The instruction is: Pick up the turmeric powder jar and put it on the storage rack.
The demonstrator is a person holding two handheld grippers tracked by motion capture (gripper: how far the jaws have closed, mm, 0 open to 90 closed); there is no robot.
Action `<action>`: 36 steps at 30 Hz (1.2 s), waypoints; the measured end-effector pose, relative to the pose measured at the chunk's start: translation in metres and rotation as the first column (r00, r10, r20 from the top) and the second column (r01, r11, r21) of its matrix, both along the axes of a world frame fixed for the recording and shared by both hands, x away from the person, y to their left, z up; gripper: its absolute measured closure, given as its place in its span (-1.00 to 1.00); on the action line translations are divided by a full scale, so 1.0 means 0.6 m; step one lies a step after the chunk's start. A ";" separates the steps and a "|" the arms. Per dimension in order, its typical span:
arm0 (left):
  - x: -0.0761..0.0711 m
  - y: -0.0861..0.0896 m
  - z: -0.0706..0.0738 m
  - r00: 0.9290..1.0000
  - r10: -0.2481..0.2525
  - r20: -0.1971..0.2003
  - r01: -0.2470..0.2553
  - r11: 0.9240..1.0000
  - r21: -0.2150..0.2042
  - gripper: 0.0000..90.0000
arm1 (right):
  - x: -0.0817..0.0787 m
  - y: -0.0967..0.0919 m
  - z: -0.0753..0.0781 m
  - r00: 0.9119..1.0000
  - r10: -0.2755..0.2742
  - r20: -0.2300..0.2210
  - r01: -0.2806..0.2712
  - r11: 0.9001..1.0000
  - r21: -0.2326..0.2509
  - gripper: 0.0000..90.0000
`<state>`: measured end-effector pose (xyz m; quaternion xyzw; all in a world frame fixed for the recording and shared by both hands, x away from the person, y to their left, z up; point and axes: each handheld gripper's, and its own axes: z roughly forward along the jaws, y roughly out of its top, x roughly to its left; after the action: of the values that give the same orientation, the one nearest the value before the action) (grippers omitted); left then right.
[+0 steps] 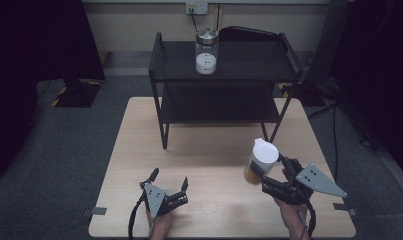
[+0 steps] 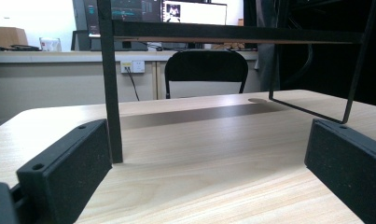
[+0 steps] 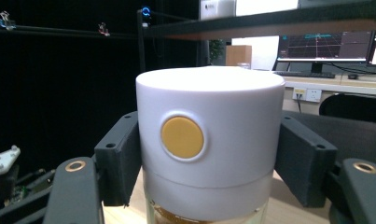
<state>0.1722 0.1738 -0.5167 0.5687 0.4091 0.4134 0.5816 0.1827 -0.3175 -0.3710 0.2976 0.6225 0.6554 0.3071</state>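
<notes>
1. Resting low on the wooden table (image 1: 139, 150) in front of the black shelf rack (image 1: 224, 75), the left gripper (image 1: 169, 182) has its jaws spread wide with nothing between them.
2. Right of it, also in front of the rack, the right gripper (image 1: 272, 168) clamps a white-lidded jar (image 1: 261, 160) with amber contents; its jaws press both sides of the lid (image 3: 209, 135), which bears a round yellow button (image 3: 182, 136).
3. Farther back, a glass jar (image 1: 207, 51) with a metal lid and white contents stands on the rack's top shelf.
</notes>
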 end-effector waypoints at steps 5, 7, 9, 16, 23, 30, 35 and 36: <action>0.000 0.000 0.000 1.000 -0.002 0.001 0.002 1.000 -0.001 -1.00 | 0.015 -0.010 0.029 1.000 0.019 0.010 -0.019 1.000 0.004 -0.32; 0.000 0.001 0.000 1.000 -0.002 0.000 0.002 1.000 0.000 -1.00 | 0.021 -0.012 0.043 1.000 0.022 0.015 -0.022 1.000 0.007 -0.32; 0.000 0.001 0.000 1.000 -0.004 0.001 0.004 1.000 0.001 -0.99 | 0.027 -0.014 0.058 0.999 0.025 0.022 -0.025 1.000 0.002 -0.32; 0.000 0.001 0.000 1.000 -0.005 0.000 0.005 1.000 0.001 -0.99 | 0.058 -0.017 0.125 0.998 0.028 0.052 -0.025 0.999 -0.048 -0.32; 0.000 0.001 0.000 1.000 -0.005 0.000 0.005 1.000 0.001 -1.00 | 0.088 -0.013 0.161 0.999 0.025 0.044 -0.025 0.999 -0.021 -0.32; 0.000 0.001 0.000 1.000 -0.004 0.000 0.004 1.000 0.001 -1.00 | 0.108 0.005 0.185 0.999 0.002 0.051 0.000 0.999 -0.041 -0.32; 0.000 0.001 0.000 1.000 -0.004 0.000 0.004 1.000 0.001 -1.00 | 0.120 0.019 0.211 0.997 -0.035 0.068 0.037 0.998 -0.040 -0.32; 0.000 0.001 0.000 1.000 -0.004 0.000 0.004 1.000 0.001 -1.00 | 0.123 0.021 0.217 0.996 -0.041 0.073 0.044 0.998 -0.039 -0.32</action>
<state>0.1724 0.1743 -0.5166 0.5700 0.4077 0.4123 0.5821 0.2562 -0.3049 -0.2408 0.2808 0.6178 0.6462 0.3493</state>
